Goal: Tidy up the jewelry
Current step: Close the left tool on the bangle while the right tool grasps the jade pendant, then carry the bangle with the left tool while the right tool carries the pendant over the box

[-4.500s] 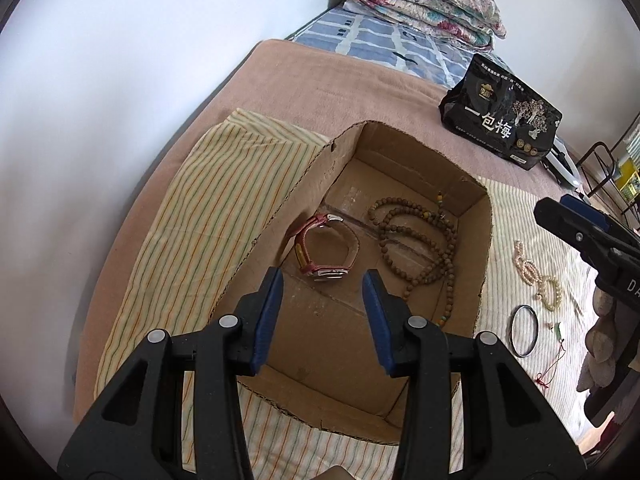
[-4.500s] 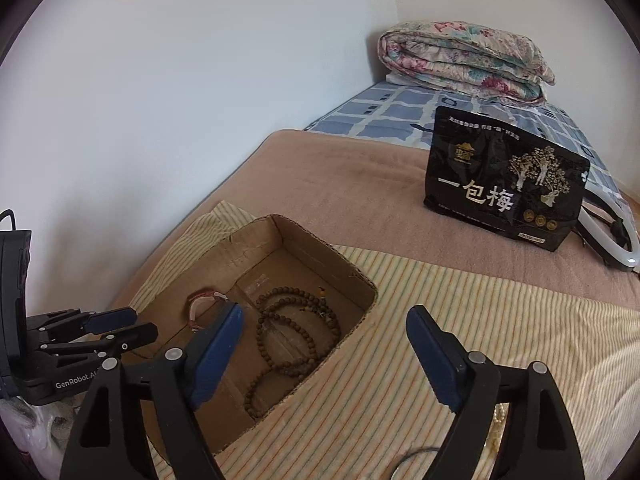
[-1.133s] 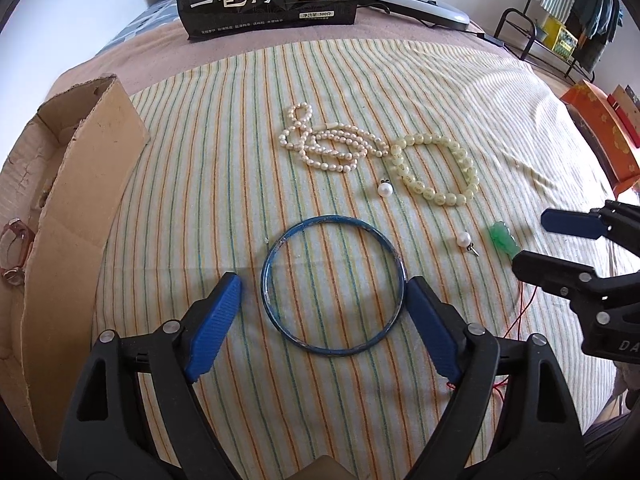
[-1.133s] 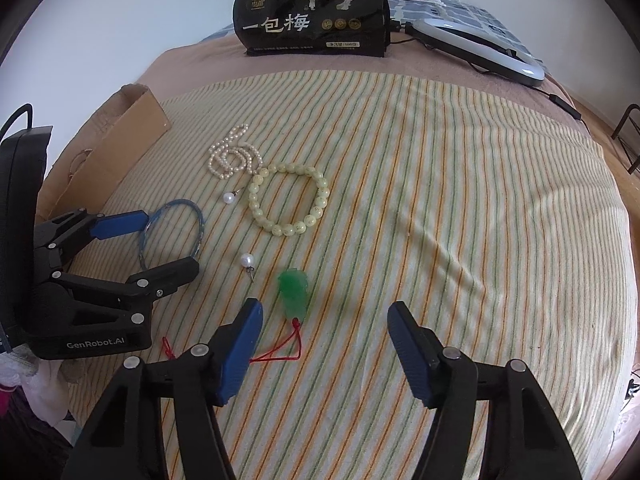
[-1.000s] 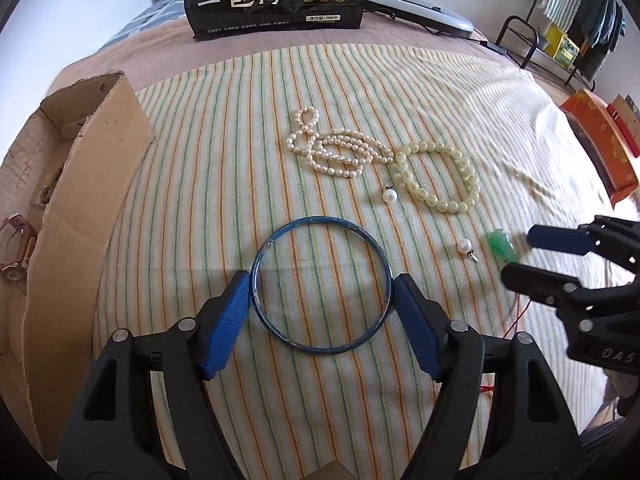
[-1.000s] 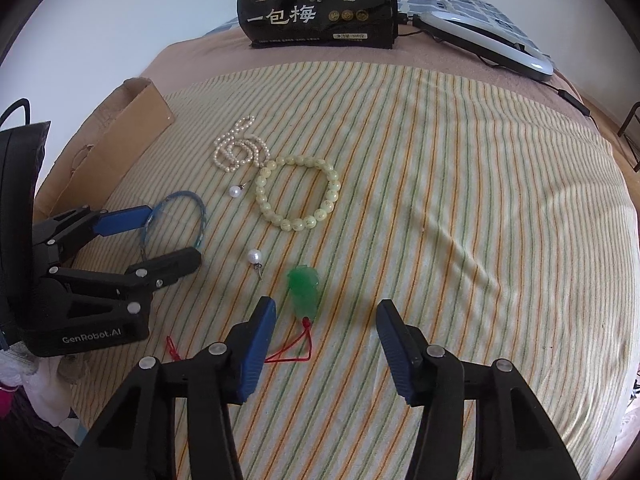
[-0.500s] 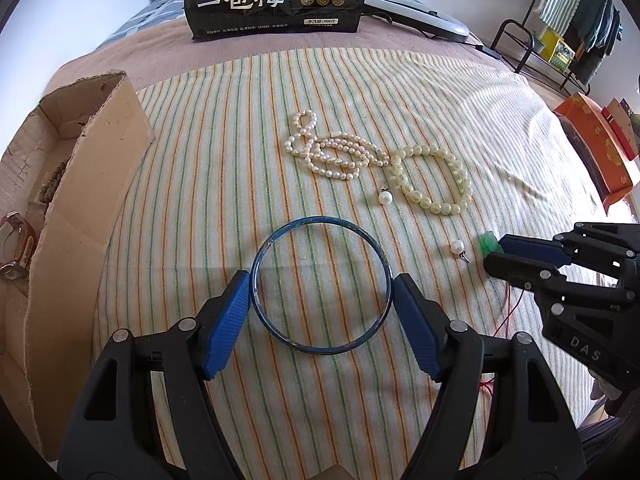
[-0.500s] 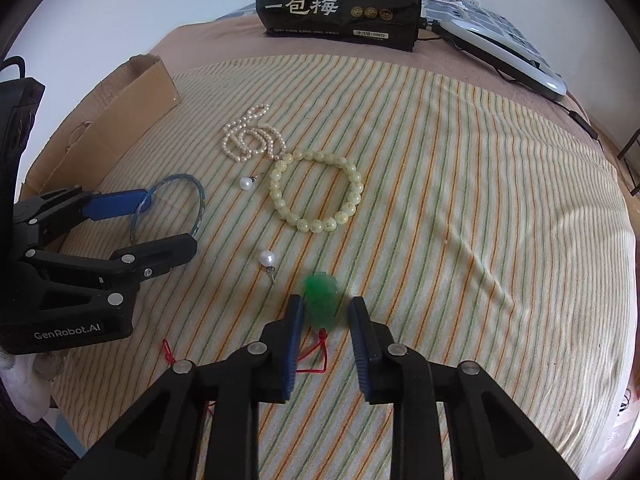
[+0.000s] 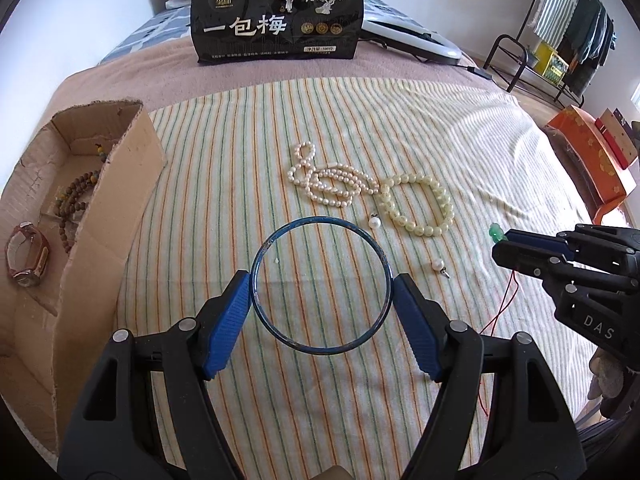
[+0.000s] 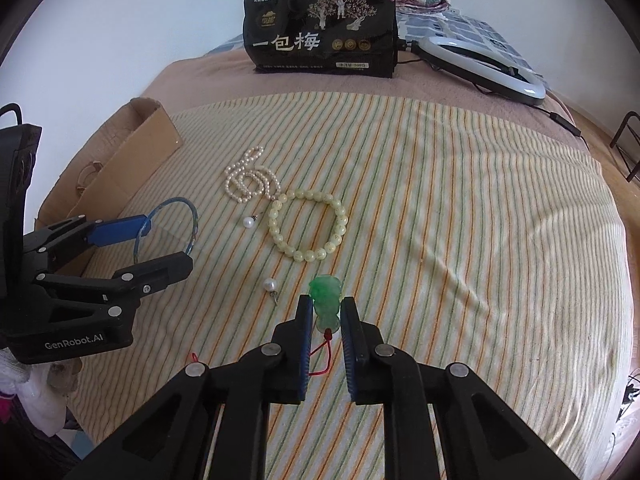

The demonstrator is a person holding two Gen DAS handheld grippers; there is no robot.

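Observation:
My left gripper [image 9: 320, 280] is shut on a blue bangle [image 9: 320, 219], one pad against each side of the ring, low over the striped cloth [image 9: 240, 140]. The bangle [image 10: 176, 199] also shows in the right wrist view between the left gripper's [image 10: 166, 240] fingers. My right gripper [image 10: 326, 302] has its jaws closing on a green pendant [image 10: 326, 292], and both pads touch its sides. A red cord [image 10: 320, 360] trails back from the pendant. On the cloth lie a pearl necklace [image 9: 324, 184], a pale bead bracelet [image 9: 418, 231] and two pearl earrings [image 9: 374, 222].
A cardboard box [image 9: 116, 184] at the left holds a watch [image 9: 26, 254] and brown wooden beads [image 9: 76, 196]. A black snack bag [image 9: 276, 12] stands at the back, with a ring light [image 10: 480, 64] beside it. An orange box [image 9: 592, 164] is off the bed's right edge.
The right gripper's jaws have come together around the green pendant. The left gripper's pads drew in onto the bangle a second ago and have kept their hold since.

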